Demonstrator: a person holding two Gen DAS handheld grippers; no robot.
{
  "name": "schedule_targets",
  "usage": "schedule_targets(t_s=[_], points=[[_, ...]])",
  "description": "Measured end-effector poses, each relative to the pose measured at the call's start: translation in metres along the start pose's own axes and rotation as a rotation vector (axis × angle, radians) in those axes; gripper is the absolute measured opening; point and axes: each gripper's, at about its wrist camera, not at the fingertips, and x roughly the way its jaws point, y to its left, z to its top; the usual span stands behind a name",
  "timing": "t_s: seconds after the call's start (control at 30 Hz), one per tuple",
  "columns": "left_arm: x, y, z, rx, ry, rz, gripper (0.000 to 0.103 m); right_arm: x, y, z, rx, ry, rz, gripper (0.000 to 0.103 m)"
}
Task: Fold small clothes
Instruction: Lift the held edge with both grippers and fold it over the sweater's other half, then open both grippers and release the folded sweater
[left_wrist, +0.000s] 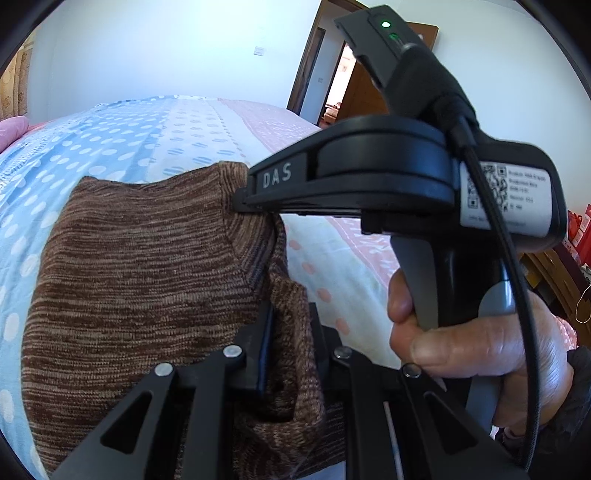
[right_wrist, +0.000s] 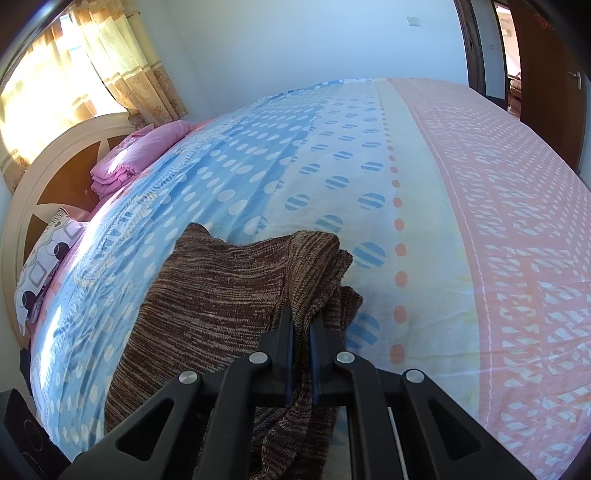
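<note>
A brown knitted garment (left_wrist: 140, 266) lies on the bed, its right edge lifted and bunched. My left gripper (left_wrist: 291, 350) is shut on a fold of that edge. The right gripper's body (left_wrist: 369, 177) crosses the left wrist view, with a hand on its handle, its tip at the garment's far corner. In the right wrist view the right gripper (right_wrist: 303, 332) is shut on the same brown garment (right_wrist: 221, 288), with cloth pinched between the fingers and hanging below them.
The bed sheet (right_wrist: 424, 206) is patterned in blue, cream and pink. Folded pink bedding (right_wrist: 136, 155) and a patterned pillow (right_wrist: 44, 258) lie by the headboard. A doorway (left_wrist: 340, 85) stands beyond the bed.
</note>
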Motion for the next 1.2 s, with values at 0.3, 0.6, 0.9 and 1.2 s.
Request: schedule_targets(t_s=[0.3,0.6,0.9,1.2], points=[[0.024,-0.012,0.001,0.026,0.031,0.044,0.017,0.021,-0.02,-0.012,0.049,0.022,0.029,0.006],[0.028,0.0,0.0,0.016,0.062,0.06,0.024,0.014,-0.021,-0.022,0.055,-0.003,-0.023,0.02],[-0.036,0.032,-0.009,0.005,-0.074,0.157,0.087,-0.081,-0.048,-0.075,0.229,-0.143,-0.088,0.046],[-0.073,0.097,-0.007,-0.133,-0.127,0.269,0.087,-0.114,0.015,-0.133,0.201,-0.16,-0.007,0.048]])
